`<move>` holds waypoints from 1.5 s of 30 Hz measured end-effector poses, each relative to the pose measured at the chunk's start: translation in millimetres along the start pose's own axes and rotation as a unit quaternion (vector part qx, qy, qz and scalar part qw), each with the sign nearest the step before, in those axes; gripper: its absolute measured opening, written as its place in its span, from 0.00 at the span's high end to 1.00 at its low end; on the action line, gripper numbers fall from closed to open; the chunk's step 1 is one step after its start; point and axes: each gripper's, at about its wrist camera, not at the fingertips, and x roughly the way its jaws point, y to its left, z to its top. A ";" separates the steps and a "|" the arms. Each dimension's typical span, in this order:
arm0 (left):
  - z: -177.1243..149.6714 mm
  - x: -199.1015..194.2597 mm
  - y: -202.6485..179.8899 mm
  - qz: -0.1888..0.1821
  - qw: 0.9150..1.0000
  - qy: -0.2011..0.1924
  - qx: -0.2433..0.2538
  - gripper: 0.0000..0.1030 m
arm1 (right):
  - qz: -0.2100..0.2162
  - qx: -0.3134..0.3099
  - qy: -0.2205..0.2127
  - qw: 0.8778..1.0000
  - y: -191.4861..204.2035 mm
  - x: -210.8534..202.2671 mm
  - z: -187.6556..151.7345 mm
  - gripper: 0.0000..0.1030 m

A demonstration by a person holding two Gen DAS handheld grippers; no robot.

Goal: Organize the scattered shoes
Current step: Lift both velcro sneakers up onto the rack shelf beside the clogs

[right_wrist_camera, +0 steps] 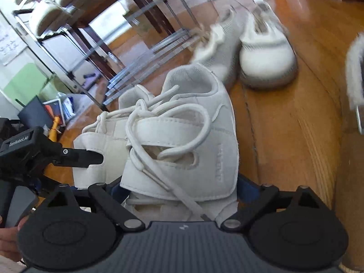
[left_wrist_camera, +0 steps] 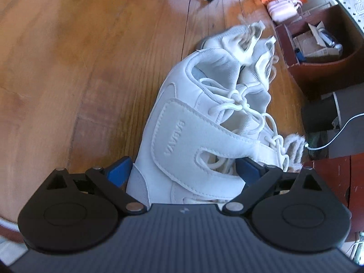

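A white high-top shoe (left_wrist_camera: 182, 136) with a wide strap and loose laces stands toe-up between the blue pads of my left gripper (left_wrist_camera: 182, 170), which is shut on its sides. Its twin (left_wrist_camera: 257, 104) leans close behind it. In the right wrist view that twin (right_wrist_camera: 182, 141) fills the middle, and my right gripper (right_wrist_camera: 179, 186) is shut on it low on both flanks. At the left of that view, a black finger (right_wrist_camera: 88, 157) of the left gripper lies against the first shoe (right_wrist_camera: 95, 150). Both shoes look sharp while the floor behind them is blurred.
A pair of white low sneakers (right_wrist_camera: 266, 54) lies on the wooden floor beyond. A metal shoe rack (right_wrist_camera: 136, 52) stands at the left with fluffy slippers (right_wrist_camera: 45, 16) on top. A brown box (left_wrist_camera: 323, 52), pink shoes (left_wrist_camera: 282, 9) and a white cable (left_wrist_camera: 341, 127) are at the right.
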 end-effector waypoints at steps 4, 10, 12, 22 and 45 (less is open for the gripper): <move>26.1 -48.5 -37.8 0.034 0.998 -0.031 0.031 0.05 | 0.035 -0.009 -0.036 0.999 25.8 -11.5 30.9 0.08; 82.0 -132.5 -109.8 0.080 0.990 -0.083 0.085 0.05 | 0.101 -0.014 -0.095 0.990 69.7 -32.2 102.3 0.08; 99.8 -157.8 -131.8 0.086 0.986 -0.107 0.099 0.05 | 0.113 -0.026 -0.112 0.987 85.0 -40.6 133.8 0.08; 173.8 -202.1 -174.6 0.022 0.974 -0.199 0.107 0.04 | 0.111 -0.130 -0.139 0.975 132.9 -62.6 280.9 0.08; 252.1 -139.6 -180.2 -0.045 0.970 -0.237 0.034 0.06 | 0.103 -0.206 -0.166 0.959 132.8 -40.6 400.2 0.08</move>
